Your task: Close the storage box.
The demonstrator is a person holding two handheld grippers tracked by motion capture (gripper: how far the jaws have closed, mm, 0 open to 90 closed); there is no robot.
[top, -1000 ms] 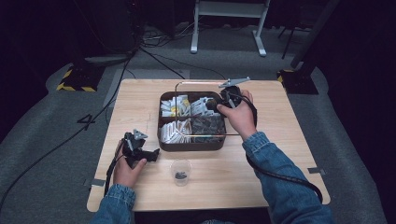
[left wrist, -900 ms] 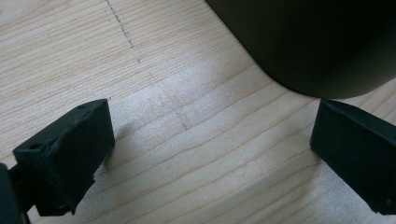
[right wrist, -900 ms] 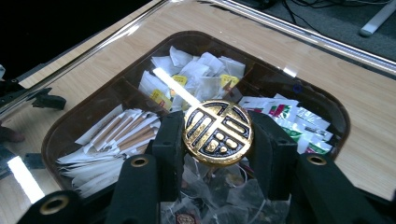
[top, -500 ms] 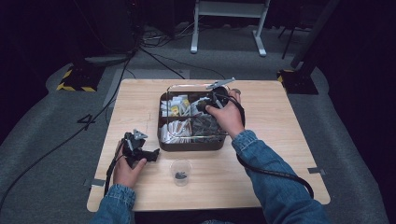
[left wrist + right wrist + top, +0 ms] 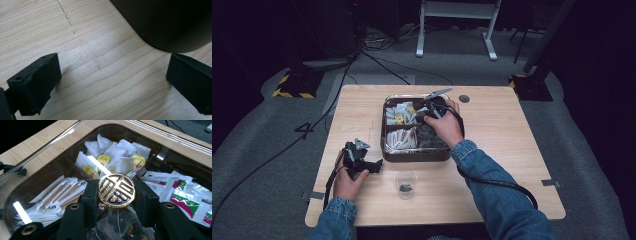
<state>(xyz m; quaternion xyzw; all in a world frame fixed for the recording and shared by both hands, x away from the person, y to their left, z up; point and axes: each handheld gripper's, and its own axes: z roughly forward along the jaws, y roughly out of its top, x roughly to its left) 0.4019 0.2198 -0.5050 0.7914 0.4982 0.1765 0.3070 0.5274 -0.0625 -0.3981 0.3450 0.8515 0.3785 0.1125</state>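
The room is dark, with grey carpet, trailing black cables and a white metal stand beyond a pale wooden table (image 5: 512, 150). At the table's left front, the left gripper (image 5: 362, 162) rests low on the wood, jaws spread wide with nothing between them. The left gripper view shows bare grain between them and the dark box's corner just ahead.

Near the front edge stands a small clear plastic cup (image 5: 406, 182) with something dark already in it, so one item seems to have been served out.

Behind the cup sits the dark, rounded, compartmented box (image 5: 417, 155) of white tea bags (image 5: 112, 152) and paper sachets. The right gripper (image 5: 116, 195) is clamped on the round gold-and-black knob (image 5: 116, 190) of the transparent lid (image 5: 50, 145), holding it over the box. Whether the lid is fully seated I cannot tell. Seating it square and letting go looks like what remains.
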